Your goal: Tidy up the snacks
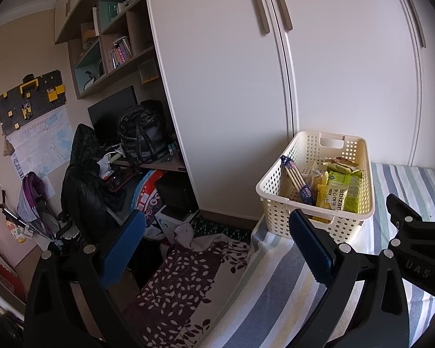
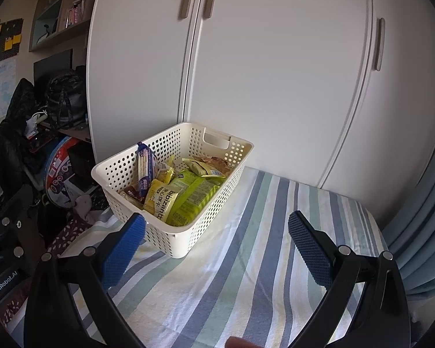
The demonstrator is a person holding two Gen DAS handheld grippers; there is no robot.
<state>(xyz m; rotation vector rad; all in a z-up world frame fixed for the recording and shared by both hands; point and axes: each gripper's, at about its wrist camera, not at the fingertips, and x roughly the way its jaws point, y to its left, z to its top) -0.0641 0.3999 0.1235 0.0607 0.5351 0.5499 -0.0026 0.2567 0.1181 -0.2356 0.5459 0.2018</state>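
Cream perforated basket on striped bedsheet, close before white wardrobe doors; packed with snacks: green-yellow biscuit packs, blue-wrapped cracker sleeve leaning on left wall; left gripper spread wide, empty; right gripper spread wide, empty, just short of basket.

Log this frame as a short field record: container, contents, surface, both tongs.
container: cream perforated basket, upright, near the bed corner
contents: green biscuit pack, yellow pack, blue cracker sleeve leaning on the left wall, more small packets
surface: striped bedsheet
backdrop: white wardrobe
left tongs: open, empty
right tongs: open, empty, short of the basket
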